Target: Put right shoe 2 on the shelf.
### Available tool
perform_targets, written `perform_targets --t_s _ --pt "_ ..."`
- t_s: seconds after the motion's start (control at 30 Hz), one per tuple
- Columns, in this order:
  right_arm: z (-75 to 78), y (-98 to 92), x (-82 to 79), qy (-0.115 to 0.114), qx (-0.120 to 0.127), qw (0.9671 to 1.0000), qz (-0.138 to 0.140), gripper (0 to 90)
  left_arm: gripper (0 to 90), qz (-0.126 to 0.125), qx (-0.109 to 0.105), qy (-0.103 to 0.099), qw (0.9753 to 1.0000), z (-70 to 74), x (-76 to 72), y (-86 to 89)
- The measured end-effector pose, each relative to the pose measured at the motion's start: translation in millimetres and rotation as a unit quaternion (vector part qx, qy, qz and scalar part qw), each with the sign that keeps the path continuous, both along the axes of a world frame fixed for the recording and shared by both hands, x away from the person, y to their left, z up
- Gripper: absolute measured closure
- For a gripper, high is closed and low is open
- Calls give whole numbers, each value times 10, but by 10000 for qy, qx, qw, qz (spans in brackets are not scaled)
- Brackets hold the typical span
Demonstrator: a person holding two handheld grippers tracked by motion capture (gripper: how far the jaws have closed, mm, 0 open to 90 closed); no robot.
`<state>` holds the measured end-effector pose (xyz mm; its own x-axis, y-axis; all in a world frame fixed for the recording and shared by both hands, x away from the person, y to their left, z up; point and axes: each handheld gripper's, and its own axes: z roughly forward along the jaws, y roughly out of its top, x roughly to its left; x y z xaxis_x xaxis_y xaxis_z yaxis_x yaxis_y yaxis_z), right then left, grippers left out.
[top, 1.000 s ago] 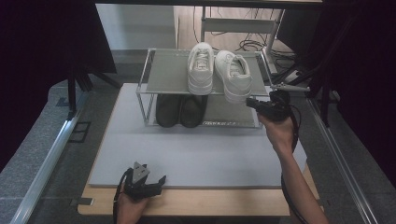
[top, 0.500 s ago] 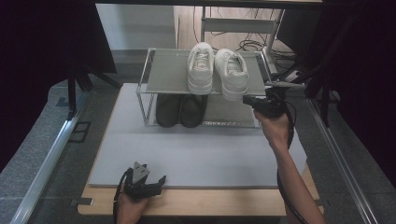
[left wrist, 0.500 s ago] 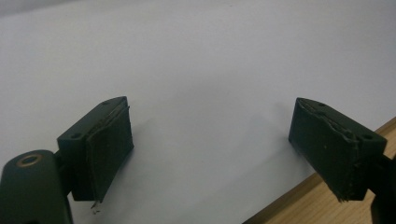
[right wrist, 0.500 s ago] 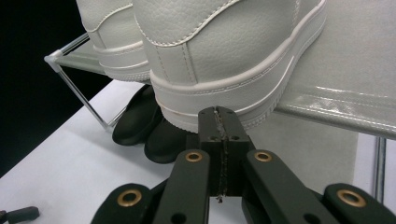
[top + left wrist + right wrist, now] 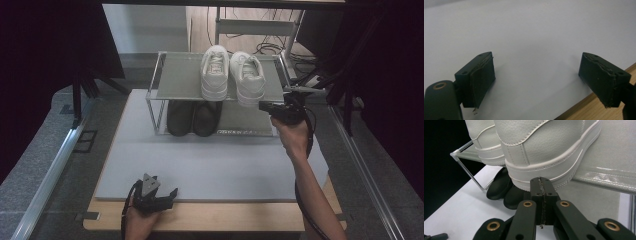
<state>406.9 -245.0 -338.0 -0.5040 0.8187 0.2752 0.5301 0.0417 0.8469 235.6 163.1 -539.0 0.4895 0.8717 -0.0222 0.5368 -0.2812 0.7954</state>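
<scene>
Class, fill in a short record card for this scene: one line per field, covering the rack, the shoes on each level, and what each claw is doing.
Rack: metal shoe rack, two levels, on a grey mat
Top level: pair of white shoes, heels over the front edge
Bottom level: pair of black shoes
Right claw: jaws closed, tip at the heel of the right white shoe, gripping nothing
Left claw: jaws apart, low over the mat's near edge

There is one line of small light letters on the front edge of the bottom shelf of the shoe rack [image 5: 243,132], just to the right of the black shoes [image 5: 194,118]. The letters are too tiny and blurry to read. The white shoes [image 5: 544,150] have no words or logos that can be read. No numbers or signs can be read anywhere else.
</scene>
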Motion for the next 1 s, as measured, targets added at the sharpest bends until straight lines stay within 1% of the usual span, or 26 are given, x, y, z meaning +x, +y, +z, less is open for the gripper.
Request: perform_targets --t_s 0.3,0.5,0.8,0.9,1.0 --pt "-8 81 37 -2 -11 10000 60 899 132 0 -1 -1 10000 0 0 0" --pt "-3 177 62 -14 -67 9999 128 900 132 1 -2 -2 10000 0 0 0" --pt "-16 303 101 -28 -79 9998 207 900 132 1 4 8 10000 1 -1 1" --pt "-15 328 110 -45 -107 9997 223 900 132 0 -4 1 10000 0 0 0" --pt "-15 340 113 -73 -136 9997 180 900 132 0 -3 1 10000 0 0 0"
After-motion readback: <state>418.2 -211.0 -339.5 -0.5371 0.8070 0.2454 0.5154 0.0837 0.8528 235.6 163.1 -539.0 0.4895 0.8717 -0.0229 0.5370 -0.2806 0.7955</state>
